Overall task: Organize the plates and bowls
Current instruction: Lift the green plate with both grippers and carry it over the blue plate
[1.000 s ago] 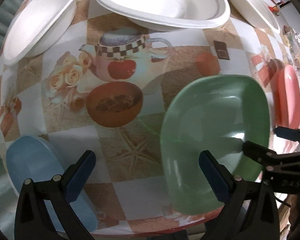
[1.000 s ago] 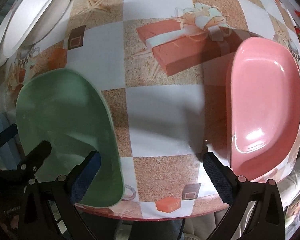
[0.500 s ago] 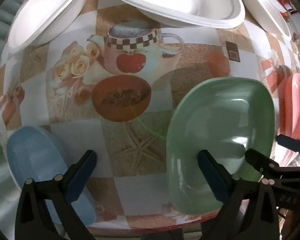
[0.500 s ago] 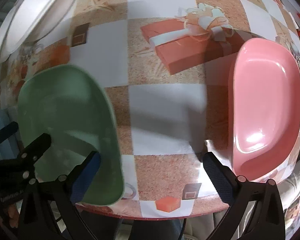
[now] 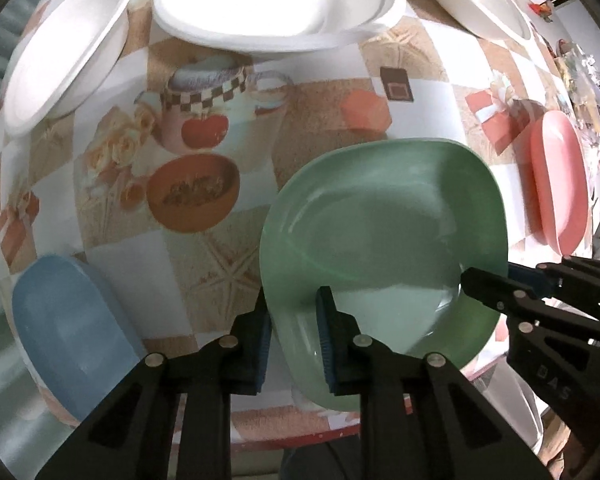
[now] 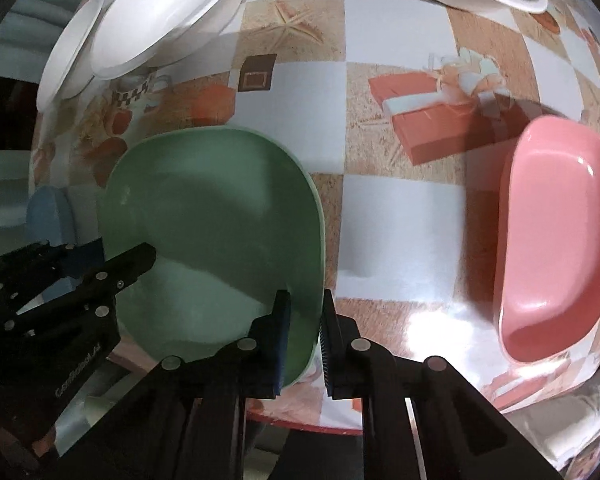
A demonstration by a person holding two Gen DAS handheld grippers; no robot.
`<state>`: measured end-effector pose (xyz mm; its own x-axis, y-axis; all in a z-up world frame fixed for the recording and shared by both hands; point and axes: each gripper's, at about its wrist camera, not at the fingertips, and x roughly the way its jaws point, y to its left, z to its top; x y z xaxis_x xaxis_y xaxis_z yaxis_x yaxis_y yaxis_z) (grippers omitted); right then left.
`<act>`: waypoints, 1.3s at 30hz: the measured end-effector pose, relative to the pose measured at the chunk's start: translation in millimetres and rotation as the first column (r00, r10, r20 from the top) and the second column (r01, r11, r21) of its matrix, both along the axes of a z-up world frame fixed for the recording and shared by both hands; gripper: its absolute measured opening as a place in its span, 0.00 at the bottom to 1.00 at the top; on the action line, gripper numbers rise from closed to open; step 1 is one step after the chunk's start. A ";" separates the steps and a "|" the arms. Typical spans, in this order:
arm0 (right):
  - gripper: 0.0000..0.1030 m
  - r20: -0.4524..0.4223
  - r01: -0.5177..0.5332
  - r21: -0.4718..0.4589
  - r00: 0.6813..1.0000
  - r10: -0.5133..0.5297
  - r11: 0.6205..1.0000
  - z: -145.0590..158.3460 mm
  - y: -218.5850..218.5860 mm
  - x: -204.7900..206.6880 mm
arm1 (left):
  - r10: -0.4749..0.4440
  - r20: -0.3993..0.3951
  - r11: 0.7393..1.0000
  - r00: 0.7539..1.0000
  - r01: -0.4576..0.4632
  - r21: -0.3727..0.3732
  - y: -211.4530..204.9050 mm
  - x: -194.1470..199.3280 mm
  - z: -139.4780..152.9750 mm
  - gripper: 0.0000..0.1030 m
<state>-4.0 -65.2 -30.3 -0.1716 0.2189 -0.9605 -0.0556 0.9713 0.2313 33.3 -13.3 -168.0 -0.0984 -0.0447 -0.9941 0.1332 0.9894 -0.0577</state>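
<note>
Both grippers, left gripper (image 5: 292,332) closing, right gripper (image 6: 304,330), astride green plate (image 5: 380,240) rim (opposite sides)

The right gripper (image 5: 488,284), seen from the left wrist beside the green plate (image 5: 380,232), bears the pale letters "DAS" on its black body. The left gripper (image 6: 112,268) carries a white imprint, too blurred to read.

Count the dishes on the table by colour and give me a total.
White: 3, a dish at far left, a stack in the middle whose count I can't make out, a dish at far right
Green: 1, the green plate
Blue: 1, the blue plate
Pink: 1, the pink plate
Total: 6
</note>
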 end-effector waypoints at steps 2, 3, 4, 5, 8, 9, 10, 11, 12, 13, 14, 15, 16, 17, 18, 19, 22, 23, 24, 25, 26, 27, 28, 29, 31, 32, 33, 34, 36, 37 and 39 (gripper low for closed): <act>0.16 0.004 -0.011 -0.004 1.000 0.011 1.000 1.2 -0.9 -2.7 | -0.004 0.003 1.000 1.000 0.004 0.007 0.6 -3.2 0.5 0.23; 0.16 0.005 -0.015 -0.006 1.000 0.015 1.000 2.7 -0.8 -3.1 | -0.007 0.004 1.000 1.000 0.007 0.012 1.1 -5.3 -0.1 0.23; 0.16 0.004 -0.017 -0.008 1.000 0.017 1.000 4.9 0.0 -4.1 | -0.009 0.005 1.000 1.000 0.009 0.016 -0.7 -5.8 -1.2 0.23; 0.16 0.003 -0.018 -0.007 1.000 0.018 1.000 7.7 -0.4 -3.4 | -0.010 0.007 1.000 1.000 0.010 0.017 -0.4 -9.9 -1.8 0.23; 0.16 0.007 -0.024 -0.005 1.000 0.024 1.000 9.0 3.4 -1.6 | -0.003 0.013 1.000 1.000 0.003 0.009 5.3 -11.1 -2.6 0.23; 0.16 0.008 -0.027 -0.004 1.000 0.027 1.000 9.9 6.2 -0.3 | -0.001 0.019 1.000 1.000 0.001 0.009 7.6 -13.4 -0.1 0.23; 0.16 0.011 -0.030 -0.004 0.999 0.030 1.000 12.0 7.0 0.3 | -0.001 0.024 1.000 1.000 0.001 0.013 8.0 -14.0 1.5 0.23; 0.16 0.015 -0.033 -0.006 0.999 0.033 0.999 14.9 7.8 1.3 | -0.003 0.037 1.000 0.999 0.002 0.015 9.0 -13.8 3.6 0.23; 0.16 0.017 -0.034 -0.008 0.999 0.034 0.999 17.8 9.0 2.3 | -0.004 0.044 1.000 0.999 0.003 0.016 10.1 -13.9 5.0 0.23; 0.16 0.018 -0.035 -0.010 0.999 0.035 0.999 17.0 8.3 5.6 | -0.003 0.052 1.000 0.999 0.002 0.017 10.6 -14.9 8.6 0.23; 0.16 0.019 -0.036 -0.010 0.999 0.036 0.999 12.9 7.8 10.6 | 0.000 0.058 1.000 0.998 -0.001 0.016 12.4 -16.0 13.3 0.23; 0.16 0.023 -0.039 -0.011 0.999 0.039 0.999 11.5 5.8 13.1 | 0.005 0.063 1.000 0.998 -0.006 0.015 15.7 -15.2 18.9 0.23; 0.16 0.025 -0.041 -0.012 0.999 0.042 0.999 13.7 7.3 14.6 | 0.010 0.068 1.000 0.998 -0.011 0.013 17.7 -12.9 25.8 0.23; 0.16 0.027 -0.045 -0.013 0.999 0.045 0.999 16.5 8.8 15.6 | 0.015 0.075 1.000 0.997 -0.016 0.011 20.0 -13.9 29.3 0.23; 0.16 0.029 -0.047 -0.013 0.998 0.047 0.999 19.3 10.0 15.8 | 0.020 0.084 1.000 0.996 -0.021 0.011 24.1 -13.0 37.9 0.23; 0.16 0.031 -0.050 -0.014 0.998 0.051 0.999 21.9 11.6 16.0 | 0.022 0.091 1.000 0.996 -0.024 0.012 26.5 -12.7 41.1 0.23; 0.16 0.040 -0.066 -0.016 0.997 0.067 0.998 27.3 17.3 17.2 | 0.031 0.116 0.999 0.993 -0.033 0.018 32.1 -11.9 48.9 0.23; 0.16 0.044 -0.072 -0.016 0.996 0.072 0.997 28.7 19.2 17.4 | 0.035 0.123 0.999 0.992 -0.037 0.017 30.6 -18.6 55.1 0.23; 0.16 0.047 -0.077 -0.017 0.996 0.078 0.997 30.3 20.6 17.5 | 0.040 0.129 0.999 0.991 -0.042 0.015 31.6 -20.0 59.1 0.23; 0.16 0.050 -0.083 -0.019 0.995 0.084 0.996 31.4 22.4 18.3 | 0.044 0.135 0.999 0.990 -0.046 0.011 34.3 -20.8 62.3 0.23; 0.16 0.054 -0.091 -0.021 0.994 0.092 0.996 32.5 24.3 19.2 | 0.050 0.143 0.999 0.989 -0.051 0.007 39.2 -21.9 65.9 0.23; 0.16 0.056 -0.097 -0.020 0.994 0.098 0.995 33.1 25.5 20.3 | 0.054 0.149 0.998 0.987 -0.055 0.005 39.4 -28.8 69.5 0.23; 0.16 0.057 -0.104 -0.020 0.993 0.105 0.994 34.0 27.0 21.6 | 0.059 0.157 0.998 0.986 -0.060 0.004 43.1 -32.1 76.2 0.23; 0.16 0.061 -0.112 -0.021 0.992 0.113 0.993 35.3 28.8 23.5 | 0.062 0.162 0.998 0.985 -0.064 0.005 44.4 -33.8 82.6 0.23; 0.16 0.069 -0.131 -0.027 0.989 0.132 0.991 39.2 34.0 27.7 | 0.078 0.173 0.997 0.982 -0.080 0.006 49.8 -38.1 90.2 0.23; 0.16 0.074 -0.142 -0.030 0.987 0.143 0.989 40.9 36.6 29.6 | 0.084 0.175 0.996 0.981 -0.086 0.005 48.0 -34.8 89.5 0.23; 0.16 0.078 -0.151 -0.032 0.985 0.153 0.988 42.4 39.7 31.2 | 0.098 0.181 0.995 0.979 -0.100 0.002 50.7 -33.7 81.8 0.23; 0.16 0.084 -0.163 -0.033 0.983 0.165 0.986 43.7 42.5 33.3 | 0.107 0.184 0.994 0.977 -0.109 0.000 53.1 -33.3 82.1 0.23; 0.16 0.090 -0.184 -0.036 0.978 0.186 0.982 44.9 47.6 36.2 | 0.126 0.192 0.992 0.973 -0.128 -0.002 63.0 -28.5 72.5 0.23; 0.16 0.093 -0.197 -0.038 0.975 0.199 0.980 45.2 50.8 37.8 | 0.137 0.197 0.990 0.971 -0.139 -0.002 67.7 -29.1 73.3 0.23; 0.16 0.099 -0.222 -0.044 0.969 0.226 0.974 43.5 62.8 37.1 | 0.155 0.207 0.987 0.966 -0.159 -0.001 75.4 -31.8 76.6 0.23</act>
<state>33.1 -2.4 13.2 -0.1130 0.1548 -0.9815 -0.2944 0.9382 0.1819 1.5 62.1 -91.4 0.1151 -0.0274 -0.9930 -0.0166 0.9994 -0.0295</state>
